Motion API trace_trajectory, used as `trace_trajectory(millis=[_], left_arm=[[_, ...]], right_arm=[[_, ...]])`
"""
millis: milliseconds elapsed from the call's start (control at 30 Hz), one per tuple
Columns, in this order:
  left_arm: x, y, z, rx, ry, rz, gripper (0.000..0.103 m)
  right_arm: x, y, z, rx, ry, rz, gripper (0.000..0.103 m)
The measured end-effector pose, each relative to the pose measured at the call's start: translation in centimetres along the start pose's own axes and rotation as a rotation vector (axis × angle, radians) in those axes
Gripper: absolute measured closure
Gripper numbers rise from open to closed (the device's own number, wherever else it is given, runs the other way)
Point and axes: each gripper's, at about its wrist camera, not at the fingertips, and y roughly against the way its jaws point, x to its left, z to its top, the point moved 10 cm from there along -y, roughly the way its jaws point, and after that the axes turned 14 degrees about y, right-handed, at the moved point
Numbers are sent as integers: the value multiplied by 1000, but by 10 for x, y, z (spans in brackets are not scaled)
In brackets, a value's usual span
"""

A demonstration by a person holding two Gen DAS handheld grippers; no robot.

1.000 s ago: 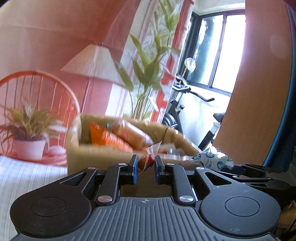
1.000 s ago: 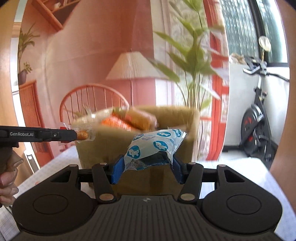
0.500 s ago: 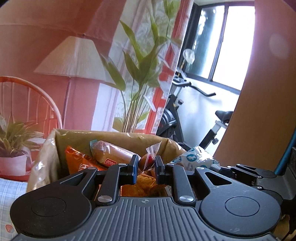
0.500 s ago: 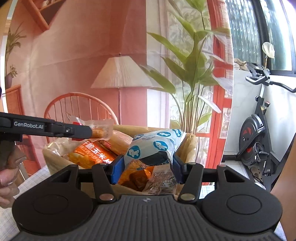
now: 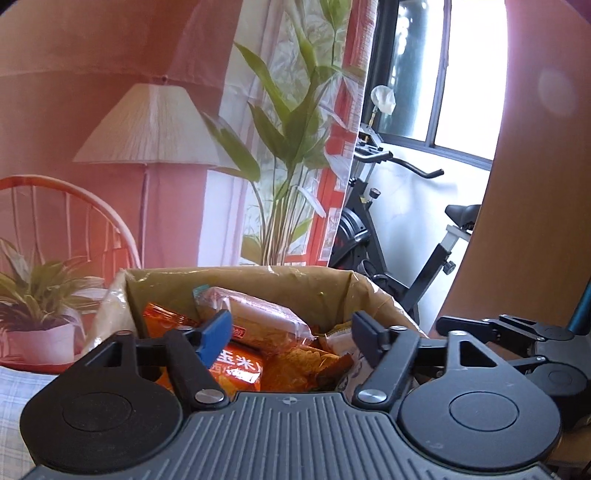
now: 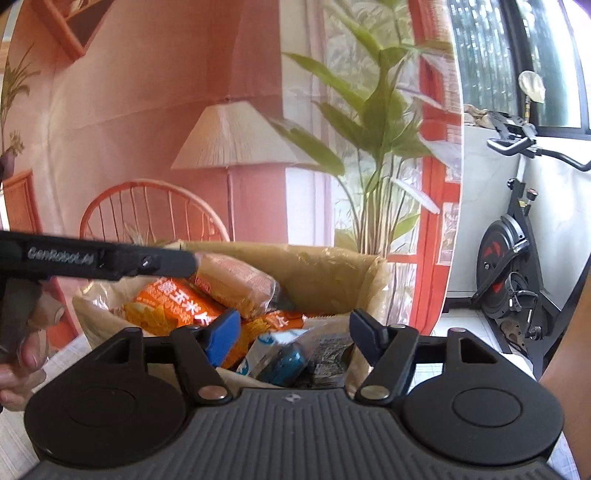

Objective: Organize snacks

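Both grippers, left gripper [image 5: 291,332] and right gripper [image 6: 293,330], are opening, nothing between their jaws. Piled snack packets [image 6: 173,306] could slide over the bag's rim [image 6: 295,254] if a finger catches one during withdrawal.

Room backdrop: salmon-pink wall [image 6: 140,122]. Floor lamp [image 5: 151,127] with pleated cream shade, standing against the wall. Orange rattan chair [image 6: 155,210], rounded spoked back, beside the lamp. Tall leafy plant [image 6: 380,122] before a pale curtain with red-orange border [image 5: 332,177]. Small potted plant [image 5: 37,295] in a white pot, at left. Black exercise bike [image 6: 517,258] on a pale tiled floor, near a dark-framed window [image 5: 443,74] admitting strong daylight. Wooden shelf [image 6: 70,26] high on the wall, upper left. Checked tablecloth [image 5: 14,391] below.
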Motion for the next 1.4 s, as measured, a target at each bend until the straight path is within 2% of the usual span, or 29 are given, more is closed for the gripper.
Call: trace_trajectory(millis=[67,133,300,467,633,700,900,1100,1400], left_arm=[[0,10,2,-9,2,7,17],[1,22,4,-26,1,14,13],[-1,53,10,-71,-22,57,11],[-5,85,10,-113,-11,79,7],[-5,120,11,-175,-14,157,7],[-5,134,12,-196,-11,164,7],[-14,181,8,-224,5,158,7],[-24,222,5,-245,-38,220,7],[-33,274,3,-277,-9,283,7]], right_arm=[[0,7,3,-4,-4,-10,22],[2,16,6,-11,3,-19,18],[10,38,16,-28,-1,-29,0],[18,59,27,-31,-13,-41,0],[28,84,36,-48,-18,-53,0],[35,95,40,-57,-12,-54,0],[56,133,50,-97,-3,-58,0],[73,168,56,-116,-21,-55,0],[86,216,65,-165,-30,-56,0]])
